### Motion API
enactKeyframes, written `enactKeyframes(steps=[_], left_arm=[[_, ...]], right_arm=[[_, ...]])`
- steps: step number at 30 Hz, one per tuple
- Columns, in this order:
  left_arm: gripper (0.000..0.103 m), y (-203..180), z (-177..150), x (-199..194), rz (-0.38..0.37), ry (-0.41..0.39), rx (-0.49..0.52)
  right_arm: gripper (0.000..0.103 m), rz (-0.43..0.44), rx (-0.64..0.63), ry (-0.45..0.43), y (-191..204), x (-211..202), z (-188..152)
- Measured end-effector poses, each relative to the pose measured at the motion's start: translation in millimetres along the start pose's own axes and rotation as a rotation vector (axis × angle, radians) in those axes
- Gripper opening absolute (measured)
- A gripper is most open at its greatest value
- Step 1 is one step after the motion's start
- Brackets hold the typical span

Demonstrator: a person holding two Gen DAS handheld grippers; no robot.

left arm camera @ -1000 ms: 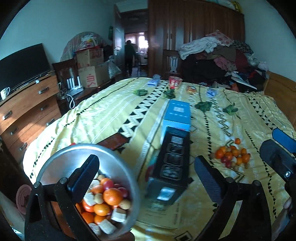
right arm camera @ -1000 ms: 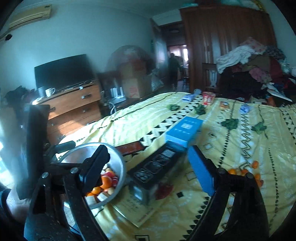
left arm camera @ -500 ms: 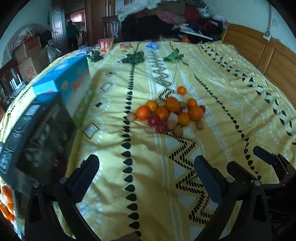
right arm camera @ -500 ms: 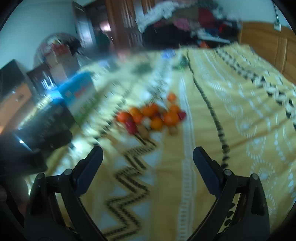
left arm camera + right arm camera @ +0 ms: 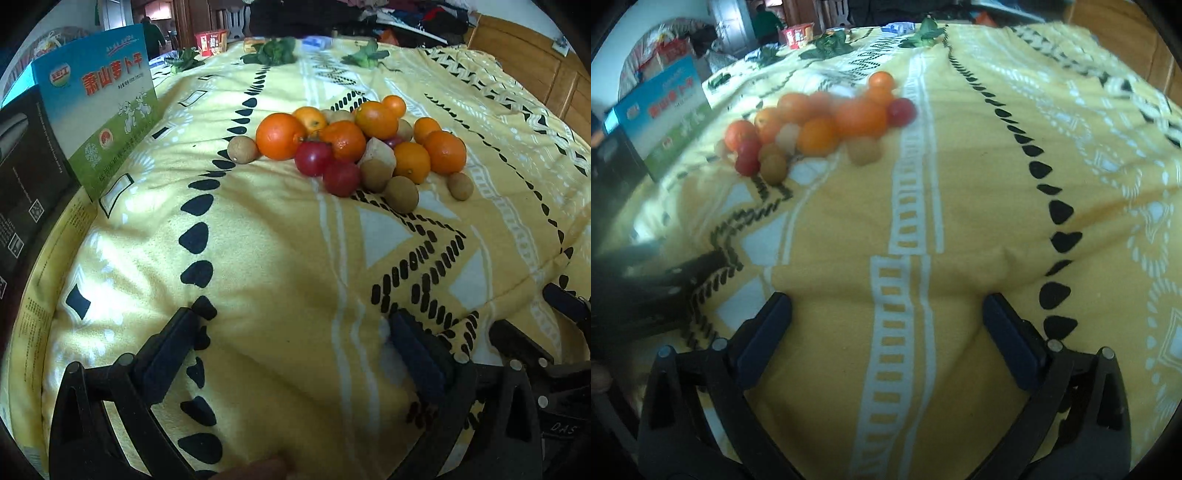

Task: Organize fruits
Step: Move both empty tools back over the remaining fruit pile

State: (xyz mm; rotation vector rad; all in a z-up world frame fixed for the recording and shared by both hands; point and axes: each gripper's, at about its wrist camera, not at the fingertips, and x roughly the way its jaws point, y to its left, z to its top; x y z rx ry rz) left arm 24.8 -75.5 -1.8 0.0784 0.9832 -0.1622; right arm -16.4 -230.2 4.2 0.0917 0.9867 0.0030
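A pile of fruit (image 5: pixel 354 144) lies on the yellow patterned bedspread (image 5: pixel 280 258): oranges, red tomatoes and small brown round fruits. In the right wrist view the same pile of fruit (image 5: pixel 812 125) sits at the upper left, blurred. My left gripper (image 5: pixel 291 325) hovers low over the bedspread short of the pile, jaws wide and empty. My right gripper (image 5: pixel 886 314) points at bare bedspread (image 5: pixel 960 206) to the right of the pile, its jaws still opening, nothing between them. The right gripper's frame (image 5: pixel 535 343) shows at the lower right of the left wrist view.
A blue and green printed box (image 5: pixel 99 118) and a black box (image 5: pixel 26 177) stand left of the fruit. Green leafy bunches (image 5: pixel 273 51) and snack packets (image 5: pixel 210 40) lie farther up the bed. A wooden headboard (image 5: pixel 535 62) borders the right side.
Both grippers swung right and dipped down from the metal bowl and boxes toward the fruit pile, which now looks much nearer. The bowl has left view. The right jaws spread a little wider.
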Motion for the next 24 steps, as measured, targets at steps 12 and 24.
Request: enactKeyframes(steps=[12,24], left_arm=[[0.103,4.7,1.1,4.8,-0.016,-0.017,-0.009],[0.103,4.0,0.9,5.4,-0.012,-0.02,-0.003]], right_arm=[[0.103,-0.008,-0.007,-0.012,2.0,11.2,4.0],[0.103,-0.011,-0.009,-0.012,3.9,11.2,4.6]])
